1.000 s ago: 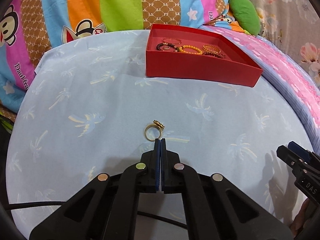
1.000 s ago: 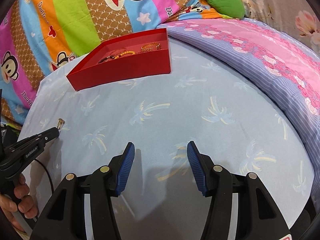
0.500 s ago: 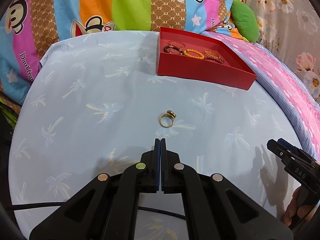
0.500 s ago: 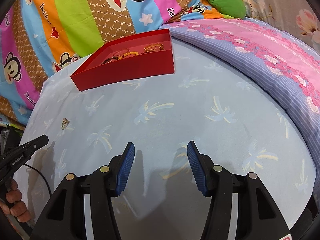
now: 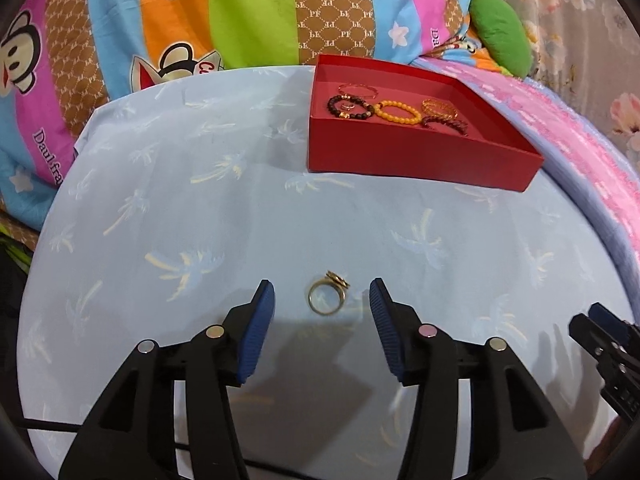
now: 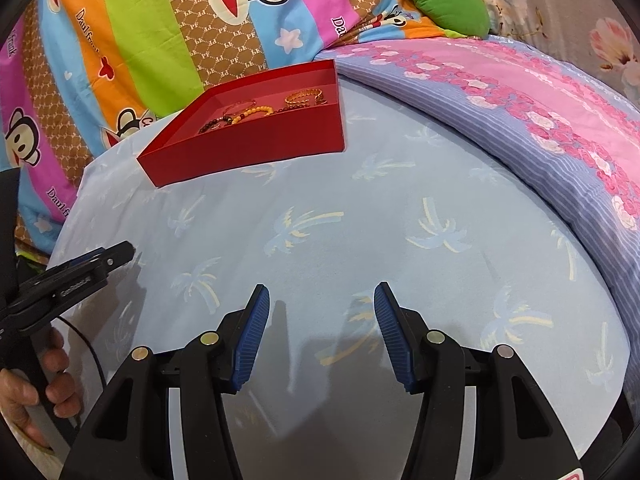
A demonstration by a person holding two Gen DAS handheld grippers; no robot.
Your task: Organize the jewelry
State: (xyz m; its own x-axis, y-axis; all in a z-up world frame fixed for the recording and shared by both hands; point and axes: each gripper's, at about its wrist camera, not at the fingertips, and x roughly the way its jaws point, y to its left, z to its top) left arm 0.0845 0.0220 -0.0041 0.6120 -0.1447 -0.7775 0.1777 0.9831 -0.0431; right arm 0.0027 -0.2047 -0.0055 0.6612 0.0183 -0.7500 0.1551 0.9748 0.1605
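You are working over a pale blue bedsheet [image 5: 168, 208] printed with faint palm trees, stretched smooth across the middle of both views. Behind it, across the top of the frame, lies a boldly striped cartoon-monkey blanket [image 5: 224, 12] in orange, green, brown and pink. A lilac and pink floral quilt [image 6: 520, 92] runs down the right side, and a rounded green cushion [image 5: 500, 32] sits at the upper right.

In the upper centre of your left wrist view rests a shallow, square red box [image 5: 420, 160] with matte cardboard-like walls. Inside it lie beaded bracelets: a dark one [image 5: 350, 107], an amber-yellow one [image 5: 398, 113], a gold one [image 5: 440, 107] and a maroon one [image 5: 444, 123], close together.

Your left gripper [image 5: 322, 302], black with ribbed blue pads, has its jaws spread wide at the lower centre. A small gold ring [image 5: 326, 298] with a raised ornament lies flat on the sheet between the fingertips, touching neither.

Your right gripper [image 6: 320, 306] also stands wide apart, holding nothing, over bare sheet.
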